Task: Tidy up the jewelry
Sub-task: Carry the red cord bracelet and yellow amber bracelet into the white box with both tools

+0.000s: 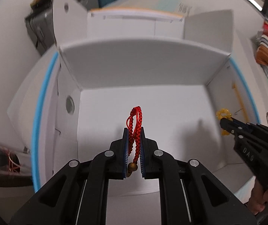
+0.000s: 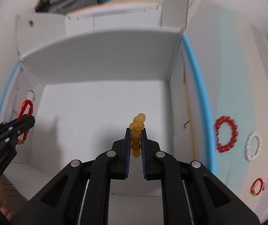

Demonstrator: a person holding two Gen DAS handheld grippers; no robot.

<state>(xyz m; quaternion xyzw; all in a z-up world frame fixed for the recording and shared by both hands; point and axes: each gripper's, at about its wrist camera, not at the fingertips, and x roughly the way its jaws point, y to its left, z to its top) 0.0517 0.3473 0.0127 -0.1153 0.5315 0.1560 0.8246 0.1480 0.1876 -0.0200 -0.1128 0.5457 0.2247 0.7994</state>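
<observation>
1. 2 grippers hang over the open white box (image 1: 143, 71), each carrying 1 bracelet. The left gripper (image 1: 134, 131) has its fingers closed on the red braided bracelet (image 1: 134, 123), whose loop stands up past the fingertips while its brown bead (image 1: 132, 166) sits low between the pads.
2. The right gripper (image 2: 135, 131) has its fingers closed on the yellow bead bracelet (image 2: 137, 129), held edge-on, part of it above the fingertips and part below.
3. Step in hand, as judged: dropping both bracelets into the box. Both hang above the bare box floor (image 2: 96, 112), the red one toward the left wall, the yellow one toward the right wall.
4. To do it well, lower each gripper close to the floor before spreading the fingers, so the beads do not bounce or roll. Keep the 2 pieces apart.
5. The braided cord may snag on the ridged blue pads (image 1: 126, 150); open fully and lift straight up.
6. 5 more bracelets wait on the table (image 2: 237, 84) right of the box, among them a red bead bracelet (image 2: 226, 134) and a white bead bracelet (image 2: 253, 146).
</observation>
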